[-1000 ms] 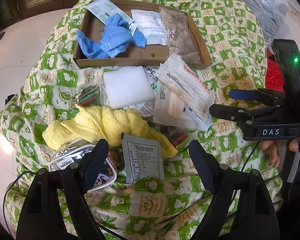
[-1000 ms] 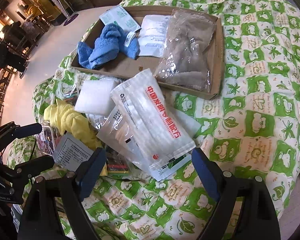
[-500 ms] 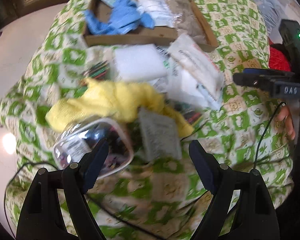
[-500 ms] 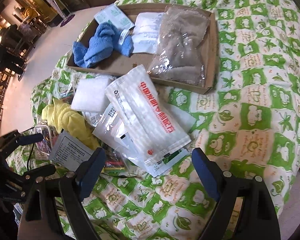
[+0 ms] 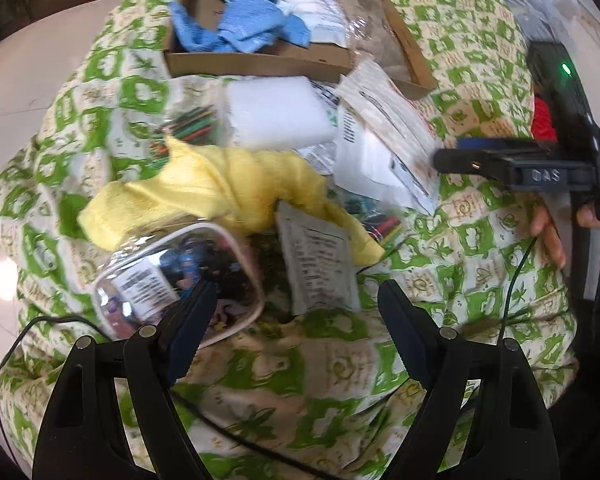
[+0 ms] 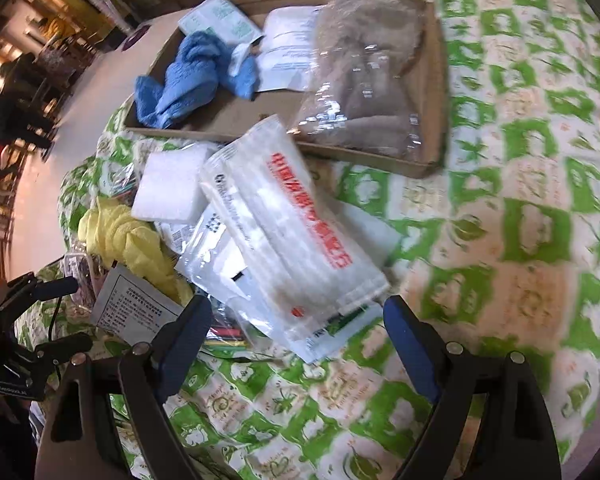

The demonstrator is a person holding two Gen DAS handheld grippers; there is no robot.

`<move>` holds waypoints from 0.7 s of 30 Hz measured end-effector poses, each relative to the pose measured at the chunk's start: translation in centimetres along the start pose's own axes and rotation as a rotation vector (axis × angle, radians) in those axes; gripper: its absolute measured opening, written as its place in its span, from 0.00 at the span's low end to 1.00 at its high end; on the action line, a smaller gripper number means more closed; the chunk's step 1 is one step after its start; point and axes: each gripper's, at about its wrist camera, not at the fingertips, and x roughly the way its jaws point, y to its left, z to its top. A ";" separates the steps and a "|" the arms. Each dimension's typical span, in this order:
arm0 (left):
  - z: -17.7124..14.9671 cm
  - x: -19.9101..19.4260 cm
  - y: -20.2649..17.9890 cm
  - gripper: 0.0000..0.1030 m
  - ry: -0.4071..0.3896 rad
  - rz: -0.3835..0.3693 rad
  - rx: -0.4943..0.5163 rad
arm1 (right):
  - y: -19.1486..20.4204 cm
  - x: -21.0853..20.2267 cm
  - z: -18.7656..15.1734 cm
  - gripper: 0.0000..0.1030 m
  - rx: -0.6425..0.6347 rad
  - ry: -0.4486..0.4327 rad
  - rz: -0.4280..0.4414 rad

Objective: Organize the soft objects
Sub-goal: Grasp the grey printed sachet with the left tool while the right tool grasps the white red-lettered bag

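Note:
A cardboard tray (image 5: 260, 62) (image 6: 228, 114) at the far side holds a blue cloth (image 5: 240, 26) (image 6: 192, 76), white packets and a bagged brown fabric (image 6: 364, 80). In front lie a white foam pad (image 5: 276, 114) (image 6: 168, 188), a yellow towel (image 5: 220, 184) (image 6: 128, 240), a red-lettered plastic bag (image 6: 296, 232) (image 5: 384, 128), a grey sachet (image 5: 320, 264) (image 6: 132, 308) and a clear pouch (image 5: 180, 280). My left gripper (image 5: 292, 320) is open and empty, just short of the pouch and sachet. My right gripper (image 6: 296, 332) is open and empty at the plastic bag's near edge.
A green and white patterned cloth (image 5: 480, 260) (image 6: 540, 220) covers the table. Coloured sticks in bags (image 5: 188, 128) (image 6: 224, 336) lie under the pile. The right gripper shows at the right in the left wrist view (image 5: 500, 160). A cable (image 5: 220, 432) crosses the near cloth.
My left gripper has pulled back and dropped, so the pile sits higher in view and the clear pouch shows more. My right gripper has drifted slightly. Both stay open.

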 end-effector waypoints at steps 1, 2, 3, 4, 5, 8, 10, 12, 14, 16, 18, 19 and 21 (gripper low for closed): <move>0.1 0.3 -0.3 0.81 0.007 0.000 0.006 | 0.1 0.4 0.2 0.85 -0.012 0.007 -0.003; 0.1 0.6 -0.6 0.81 0.015 -0.003 0.013 | 0.4 0.8 0.4 0.85 -0.029 0.015 -0.013; 0.1 0.8 -0.8 0.81 0.019 -0.005 0.016 | 0.7 1.4 0.8 0.85 -0.054 0.026 -0.027; 0.0 1.0 -1.0 0.81 0.023 -0.009 0.019 | 0.9 1.9 1.1 0.85 -0.076 0.037 -0.038; 0.0 1.2 -1.2 0.81 0.027 -0.012 0.025 | 1.2 2.5 1.4 0.85 -0.093 0.049 -0.050; -0.1 1.3 -1.7 0.81 0.035 -0.011 0.036 | 1.3 3.9 2.1 0.85 -0.095 0.069 -0.083; -0.2 1.2 -1.7 0.81 0.039 -0.012 0.037 | 1.2 4.3 2.1 0.83 -0.079 0.072 -0.091; -0.3 1.3 -1.8 0.81 0.044 -0.011 0.036 | 1.0 4.1 1.9 0.64 -0.074 0.065 -0.095; -0.5 1.2 -1.8 0.81 0.049 -0.012 0.037 | 0.9 3.8 1.7 0.57 -0.063 0.059 -0.088; -0.9 1.0 -1.9 0.81 0.048 -0.012 0.035 | 0.4 3.2 1.3 0.50 -0.055 0.049 -0.081; -1.2 0.8 -1.9 0.81 0.043 -0.020 0.024 | 0.2 2.5 0.9 0.43 -0.050 0.042 -0.071; -1.3 0.7 -1.9 0.81 0.038 -0.024 0.018 | 0.2 2.1 0.6 0.41 -0.048 0.041 -0.065; -1.4 0.6 -1.9 0.81 0.027 -0.026 0.004 | 0.2 1.5 0.3 0.36 -0.045 0.032 -0.072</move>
